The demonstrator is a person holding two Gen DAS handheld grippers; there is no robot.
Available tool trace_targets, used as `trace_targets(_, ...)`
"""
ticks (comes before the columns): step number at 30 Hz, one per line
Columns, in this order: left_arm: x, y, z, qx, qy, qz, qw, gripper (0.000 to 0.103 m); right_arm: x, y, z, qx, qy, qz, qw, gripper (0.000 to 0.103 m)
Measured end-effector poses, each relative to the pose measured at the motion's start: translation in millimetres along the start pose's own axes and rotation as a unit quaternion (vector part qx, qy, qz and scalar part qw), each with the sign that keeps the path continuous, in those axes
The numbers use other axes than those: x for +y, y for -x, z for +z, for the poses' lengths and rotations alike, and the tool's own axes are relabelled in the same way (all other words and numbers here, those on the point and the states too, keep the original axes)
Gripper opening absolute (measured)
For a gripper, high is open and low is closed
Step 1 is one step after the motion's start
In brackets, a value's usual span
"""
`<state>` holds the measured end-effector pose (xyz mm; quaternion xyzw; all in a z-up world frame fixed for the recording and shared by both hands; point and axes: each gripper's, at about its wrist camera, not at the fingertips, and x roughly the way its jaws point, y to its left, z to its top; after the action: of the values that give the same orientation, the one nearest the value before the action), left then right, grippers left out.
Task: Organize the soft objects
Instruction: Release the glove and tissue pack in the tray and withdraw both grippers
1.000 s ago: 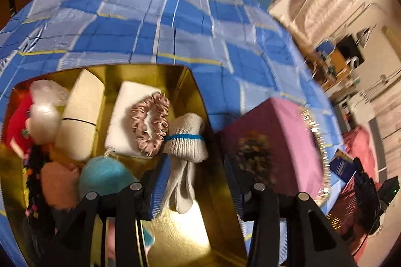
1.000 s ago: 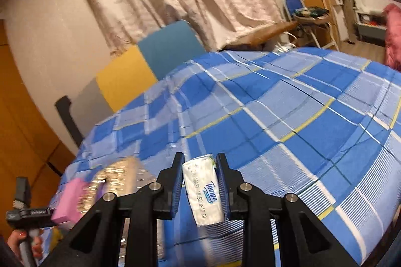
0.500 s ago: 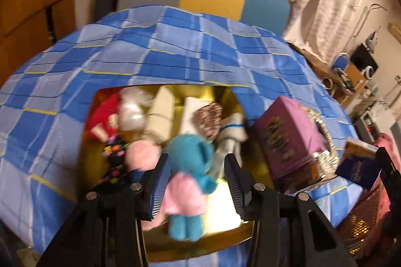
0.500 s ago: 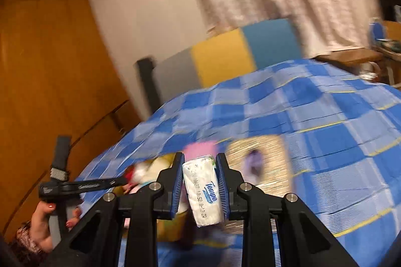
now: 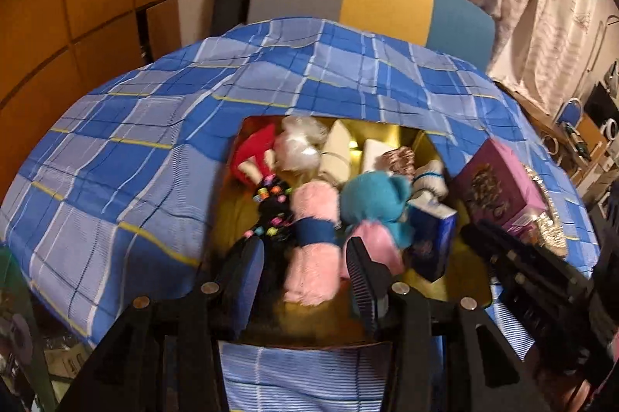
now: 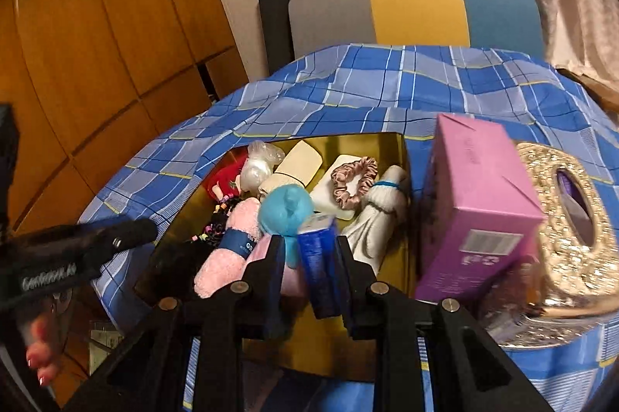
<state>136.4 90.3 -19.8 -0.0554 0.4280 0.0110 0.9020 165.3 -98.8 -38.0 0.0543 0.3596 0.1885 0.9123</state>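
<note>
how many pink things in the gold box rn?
2: a rolled pink towel with a blue band at the front left, and the teal toy's pink body beside it. More may be hidden underneath.

Tissue pack (image 6: 323, 269) label was motion-blurred, unreadable. Pink box (image 6: 477, 207) hid part of the glittery tissue holder (image 6: 561, 218). Hand (image 6: 40, 354) cut off at frame edge (fingertips only). Gold box (image 5: 402, 135) floor mostly buried.

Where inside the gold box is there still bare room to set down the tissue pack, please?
Bare gold floor shows along the near right side, between the white sock bundle and the box's right wall. The tissue pack in the right gripper hangs beside it. The far and left parts are crowded.
</note>
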Motion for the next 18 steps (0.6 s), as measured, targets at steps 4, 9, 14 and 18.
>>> trace_targets(4,7,2,-6,-0.008,0.001,0.009,0.9999,0.045,6,-9,4,0.011,0.013,-0.03,0.999,0.027)
trace_targets(9,9,1,-10,-0.001,0.007,0.026,0.9996,0.045,0,-32,8,0.043,-0.002,-0.03,0.999,0.028)
trace_targets(14,6,4,-13,-0.011,-0.006,0.055,0.9984,0.045,-7,-49,6,0.075,-0.035,-0.017,0.996,0.006)
trace_targets(18,7,7,-17,-0.022,-0.01,0.078,0.9967,0.045,-6,-33,7,0.085,-0.061,0.011,0.994,0.006)
